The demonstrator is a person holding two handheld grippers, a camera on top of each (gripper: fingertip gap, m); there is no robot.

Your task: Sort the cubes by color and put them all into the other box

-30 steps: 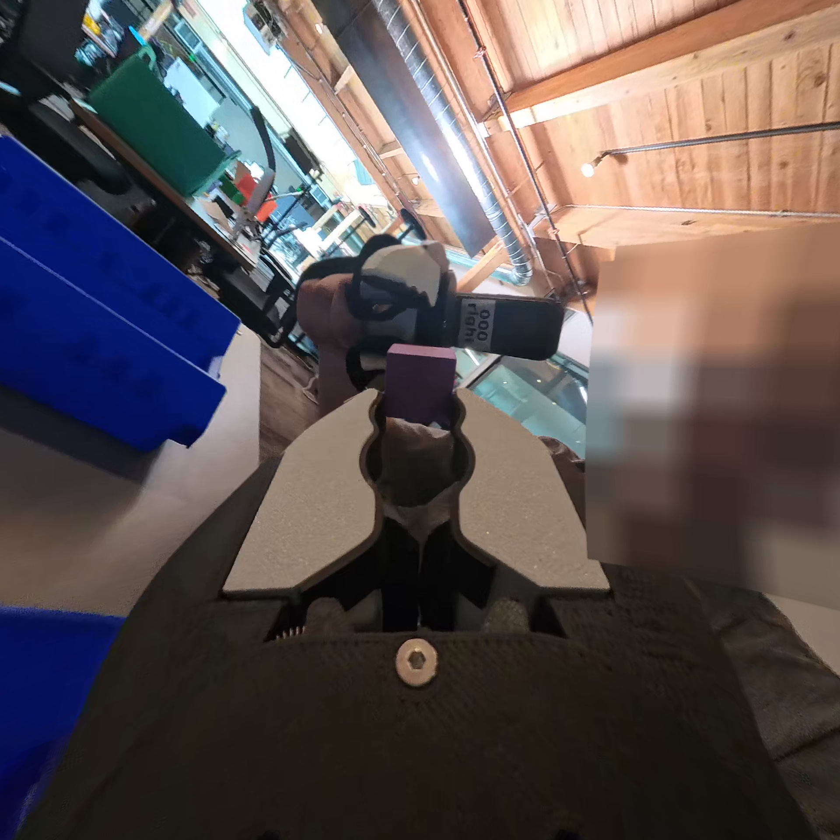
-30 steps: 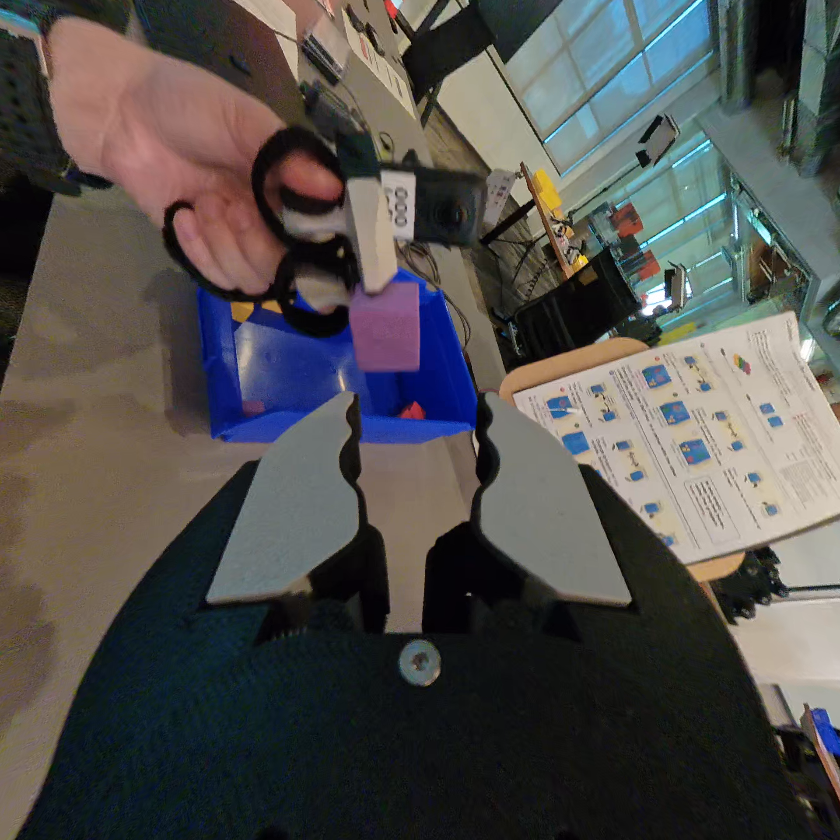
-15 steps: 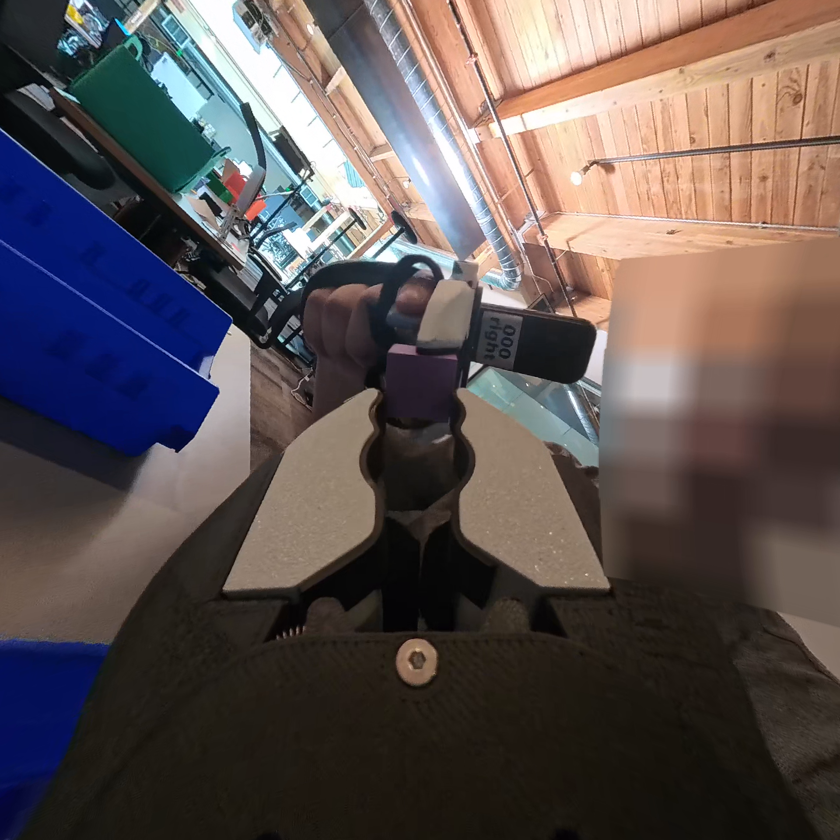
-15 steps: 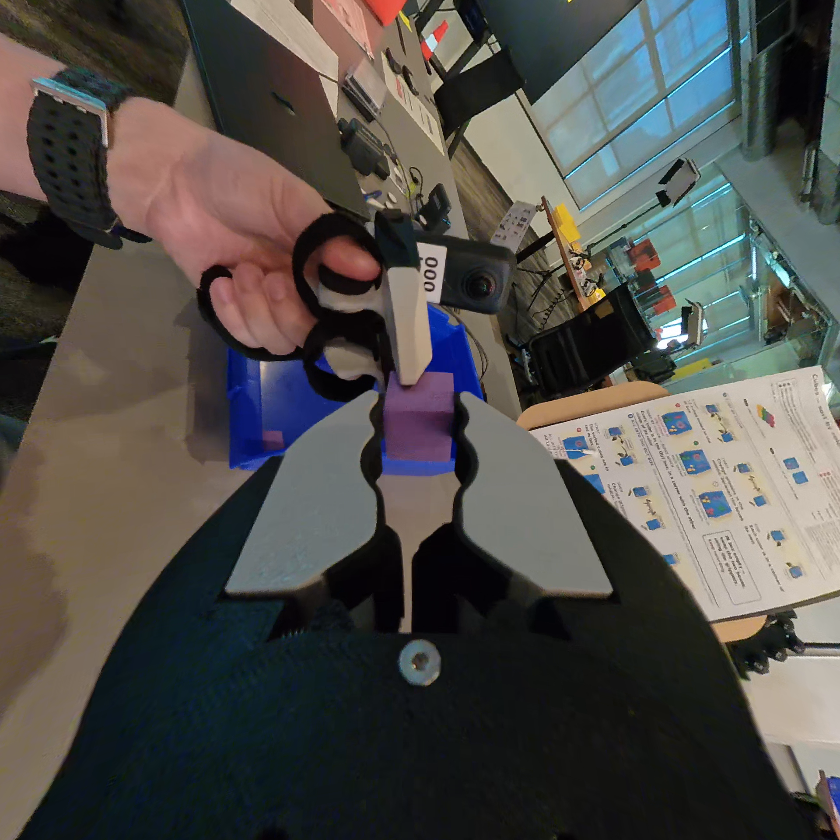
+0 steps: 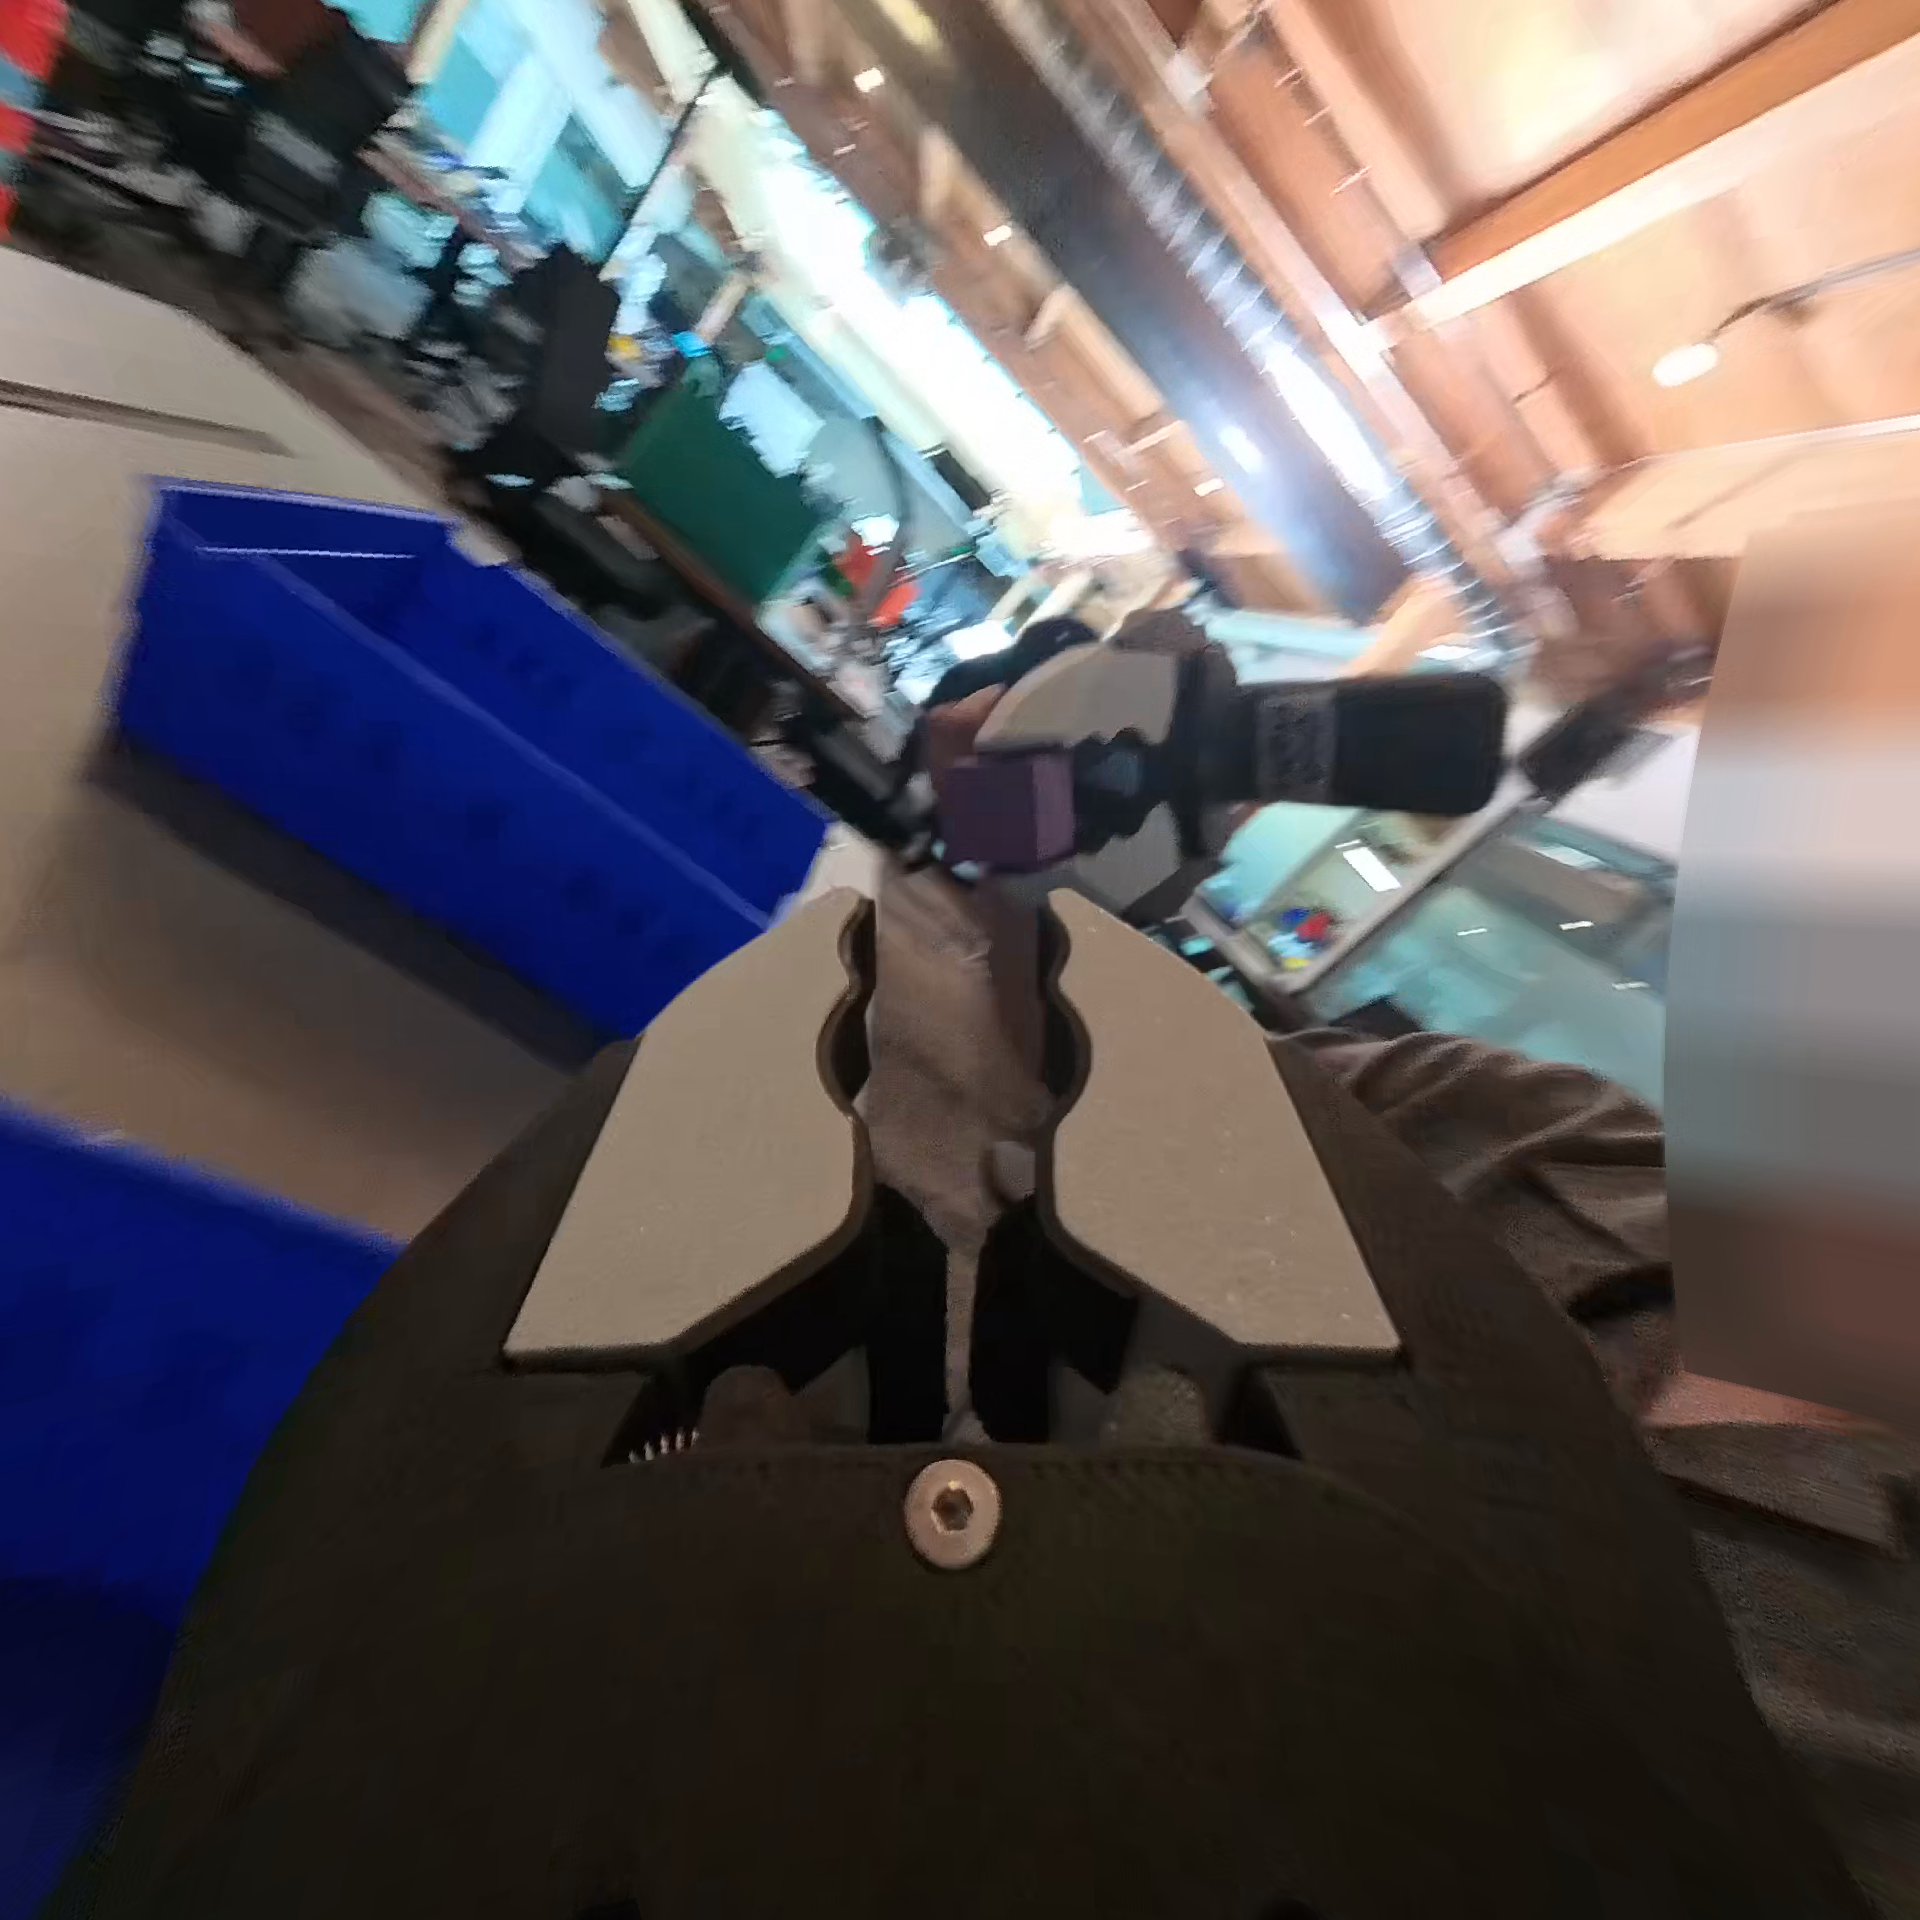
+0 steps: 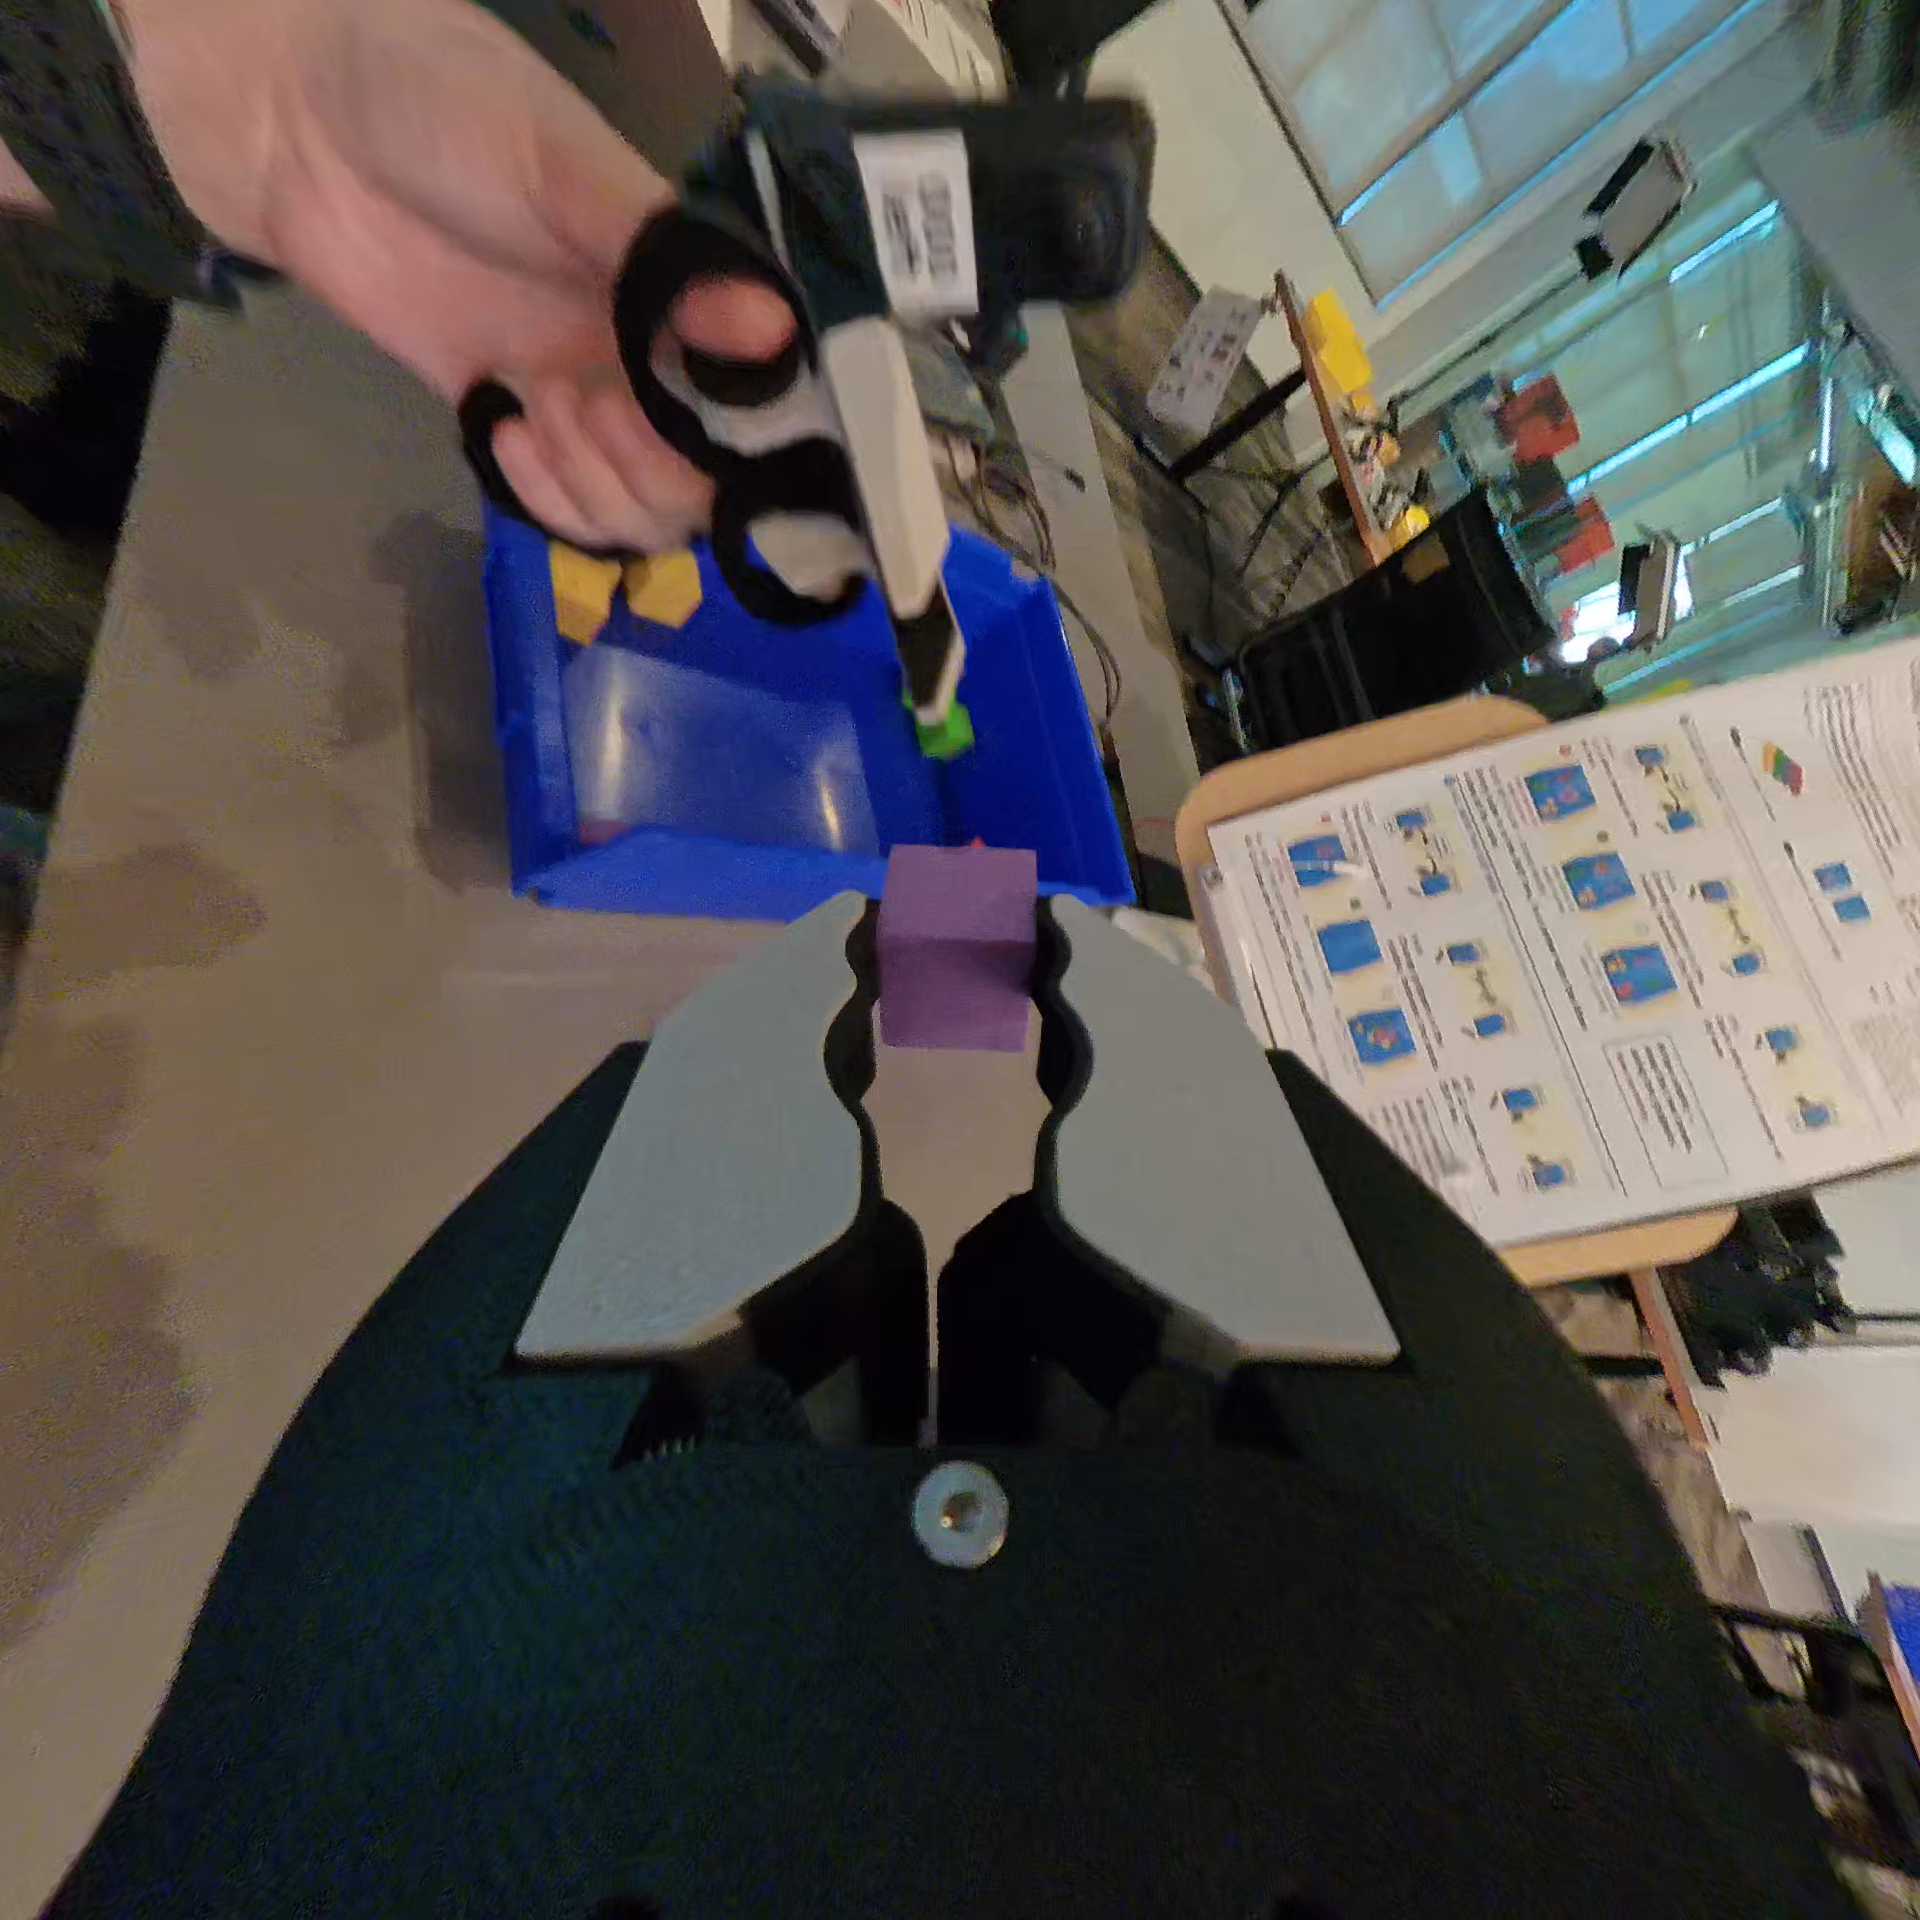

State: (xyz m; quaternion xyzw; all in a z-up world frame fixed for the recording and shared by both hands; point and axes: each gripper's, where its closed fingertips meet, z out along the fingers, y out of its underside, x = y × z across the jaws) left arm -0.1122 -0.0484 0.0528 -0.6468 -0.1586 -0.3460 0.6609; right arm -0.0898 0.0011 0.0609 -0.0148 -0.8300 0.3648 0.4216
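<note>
My right gripper is shut on a purple block and holds it above the grey table. My left gripper is open and empty. In the left wrist view the purple block sits farther off, between the right gripper's fingers. In the right wrist view a hand holds the left gripper, which points down over a blue bin, apart from the purple block. A green block shows just beyond its tip.
The blue bin holds yellow blocks at its far end. A printed instruction sheet lies on a wooden board to the right. Two more blue bins stand left of the left gripper.
The purple block passed from my left gripper to my right. The right gripper closed on it; the left opened and drew away.
</note>
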